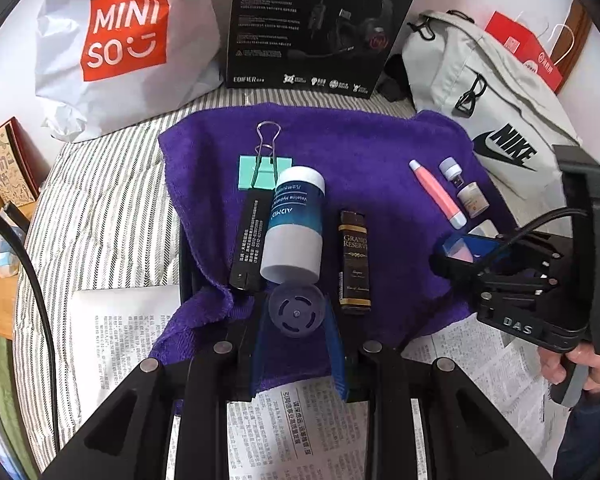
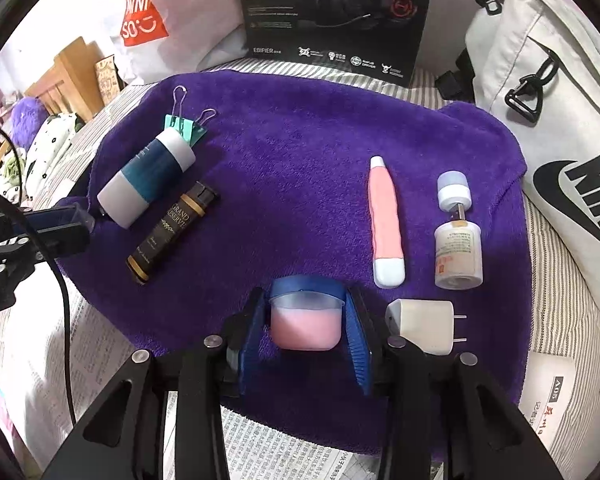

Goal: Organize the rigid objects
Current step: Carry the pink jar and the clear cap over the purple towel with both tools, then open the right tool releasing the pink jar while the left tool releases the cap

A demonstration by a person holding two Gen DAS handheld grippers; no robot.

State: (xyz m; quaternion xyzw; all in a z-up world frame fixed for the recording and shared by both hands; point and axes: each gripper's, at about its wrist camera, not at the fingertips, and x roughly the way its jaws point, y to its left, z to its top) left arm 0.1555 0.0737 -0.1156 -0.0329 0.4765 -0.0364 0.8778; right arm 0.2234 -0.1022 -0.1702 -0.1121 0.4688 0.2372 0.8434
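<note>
Sorting onto the purple towel (image 2: 300, 152): right claw (image 2: 305, 328) clamped on pink case (image 2: 303, 328) at near edge; left claw (image 1: 296, 316) clamps purple disc (image 1: 296, 310). Next, probably release each in its row.

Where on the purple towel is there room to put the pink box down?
The big bare patch is mid-towel, between the dark bottle and the pink tube. The back strip by the black box is free too. The left cluster and right edge are crowded.

Small objects (image 2: 385, 220) on purple towel (image 2: 300, 152)
</note>
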